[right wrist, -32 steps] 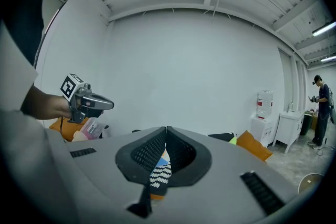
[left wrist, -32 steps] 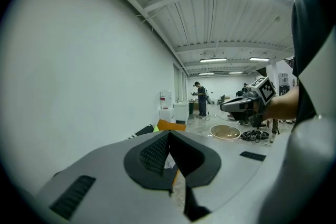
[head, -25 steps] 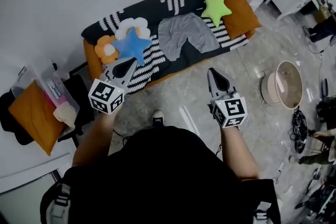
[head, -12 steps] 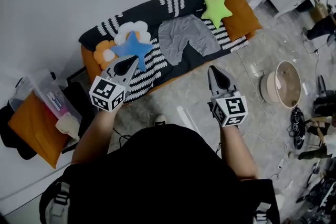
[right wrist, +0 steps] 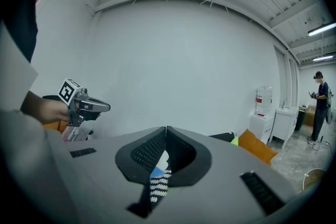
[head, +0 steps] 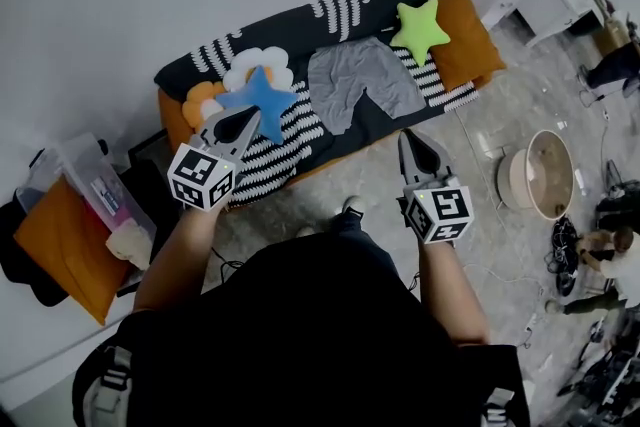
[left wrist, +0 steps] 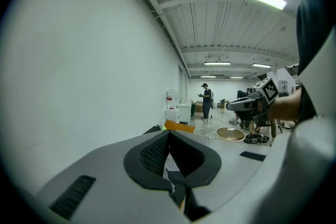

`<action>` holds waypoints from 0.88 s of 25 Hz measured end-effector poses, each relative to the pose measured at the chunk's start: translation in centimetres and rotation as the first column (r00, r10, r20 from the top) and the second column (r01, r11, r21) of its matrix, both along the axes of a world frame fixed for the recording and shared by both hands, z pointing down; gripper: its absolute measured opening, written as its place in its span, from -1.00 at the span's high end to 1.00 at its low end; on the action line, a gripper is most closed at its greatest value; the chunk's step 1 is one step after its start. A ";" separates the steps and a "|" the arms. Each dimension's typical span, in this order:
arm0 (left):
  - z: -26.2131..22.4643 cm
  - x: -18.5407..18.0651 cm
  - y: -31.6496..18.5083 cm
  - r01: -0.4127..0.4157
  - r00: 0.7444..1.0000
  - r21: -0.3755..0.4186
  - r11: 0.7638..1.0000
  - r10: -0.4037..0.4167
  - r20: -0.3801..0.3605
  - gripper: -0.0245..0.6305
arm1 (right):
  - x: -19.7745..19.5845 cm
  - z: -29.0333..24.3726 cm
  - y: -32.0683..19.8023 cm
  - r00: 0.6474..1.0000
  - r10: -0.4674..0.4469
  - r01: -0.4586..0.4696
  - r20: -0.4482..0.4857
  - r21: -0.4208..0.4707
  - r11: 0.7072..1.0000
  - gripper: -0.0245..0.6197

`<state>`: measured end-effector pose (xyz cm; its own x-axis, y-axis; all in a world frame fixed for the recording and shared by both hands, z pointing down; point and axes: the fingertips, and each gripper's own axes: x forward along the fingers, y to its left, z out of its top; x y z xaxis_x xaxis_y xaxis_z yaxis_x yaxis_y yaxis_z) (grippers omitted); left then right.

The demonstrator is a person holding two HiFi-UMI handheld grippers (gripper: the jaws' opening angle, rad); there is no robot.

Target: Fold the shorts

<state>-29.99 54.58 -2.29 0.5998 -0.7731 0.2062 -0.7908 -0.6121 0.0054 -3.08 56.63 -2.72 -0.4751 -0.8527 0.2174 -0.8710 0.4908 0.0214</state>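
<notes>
Shorts (head: 365,80) on sofa (head: 290,20), clear of both grippers
Left gripper (head: 245,120) and right gripper (head: 412,140), both clenched and empty, sit mid-frame, below the shorts.

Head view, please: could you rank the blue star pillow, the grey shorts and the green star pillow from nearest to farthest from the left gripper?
1. Blue star pillow, at the left, just beyond the left gripper.
2. Grey shorts, in the middle, off to the gripper's right.
3. Green star pillow, farther right and toward the wall.
</notes>
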 end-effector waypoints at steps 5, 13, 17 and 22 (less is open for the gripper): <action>-0.3 0.7 -2.2 -0.005 1.000 0.008 1.000 0.005 0.028 0.87 | 0.7 0.2 -3.1 1.000 0.001 -0.001 0.016 0.002 1.000 0.90; 0.0 1.2 -9.6 0.065 0.997 -0.007 0.998 -0.065 0.048 0.87 | 2.6 1.1 -12.3 0.998 -0.025 0.026 0.054 -0.006 1.000 0.90; 0.1 1.8 -14.4 0.117 0.992 -0.022 0.993 -0.116 0.055 0.87 | 3.5 1.8 -18.6 0.996 -0.059 0.061 0.063 -0.031 0.998 0.90; 0.6 2.9 -21.0 0.173 0.983 -0.042 0.984 -0.169 0.078 0.87 | 4.8 2.8 -26.4 0.993 -0.104 0.108 0.062 -0.054 0.993 0.90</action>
<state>-27.05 33.54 -1.70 0.4417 -0.8509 0.2845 -0.8830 -0.4684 -0.0302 1.67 30.22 0.05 -0.5756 -0.7838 0.2333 -0.8129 0.5794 -0.0590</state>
